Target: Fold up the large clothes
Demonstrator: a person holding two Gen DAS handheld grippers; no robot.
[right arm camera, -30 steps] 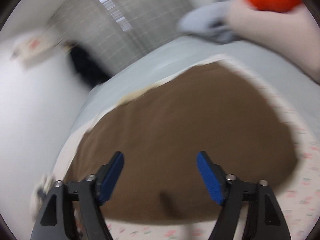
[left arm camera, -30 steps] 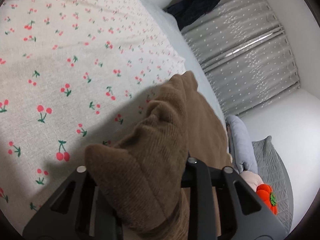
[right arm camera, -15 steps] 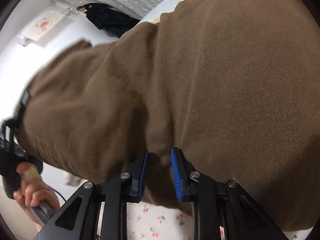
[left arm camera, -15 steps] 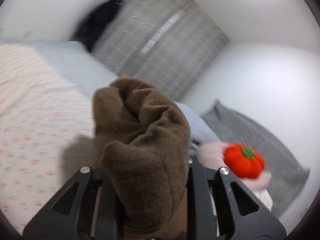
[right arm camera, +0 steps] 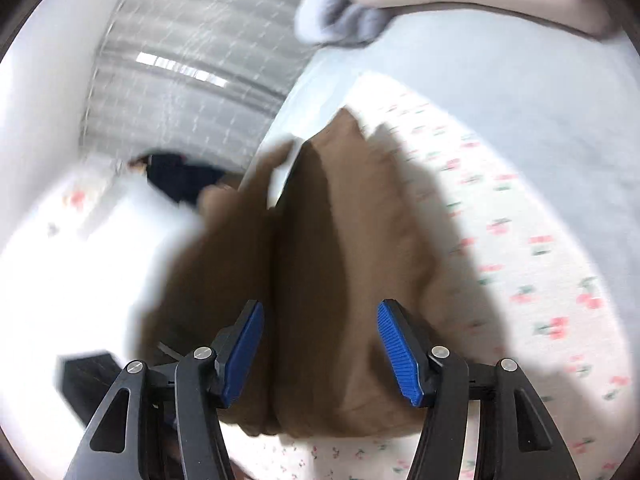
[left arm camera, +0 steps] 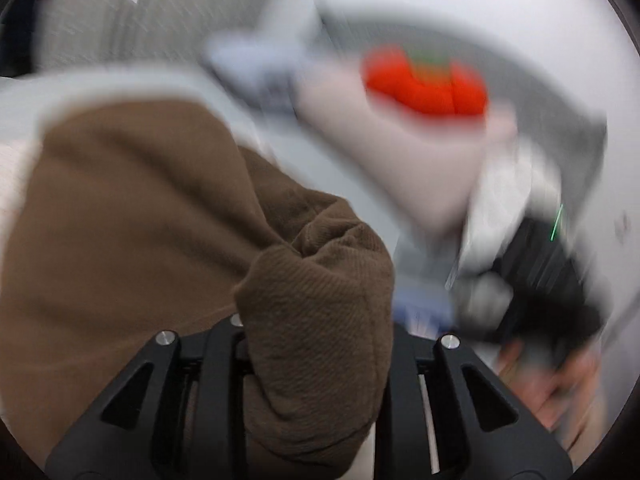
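The left gripper (left arm camera: 316, 344) is clamped on a thick bunched wad of the brown garment (left arm camera: 132, 216), ribbed cloth bulging up over its black fingers and hiding the tips. From that wad the fabric runs away to the left and far side as a broad brown sheet, lifted off the bed rather than lying flat. The right gripper (right arm camera: 320, 344) stands with its jaws wide apart, blue pads (right arm camera: 398, 354) on either side of a hanging fold of the same garment, holding nothing; whether the cloth brushes the left pad I cannot tell through the blur. Seen from that side, the garment hangs doubled, two brown panels meeting at a vertical crease, its far tip dropping toward the cherry-print sheet (right arm camera: 532, 248), which spreads out to the right. Further off there is a pale grey bedcover (right arm camera: 500, 92), a grey curtain (right arm camera: 188, 52) on the far wall, and in the left view an orange pumpkin plush (left arm camera: 424, 84) sitting on a pinkish cushion (left arm camera: 400, 152). Everything is smeared with motion. As I judge it, the folding is about midway: one lengthwise fold seems formed in the air, but the garment has yet to be laid down, squared up and folded again.
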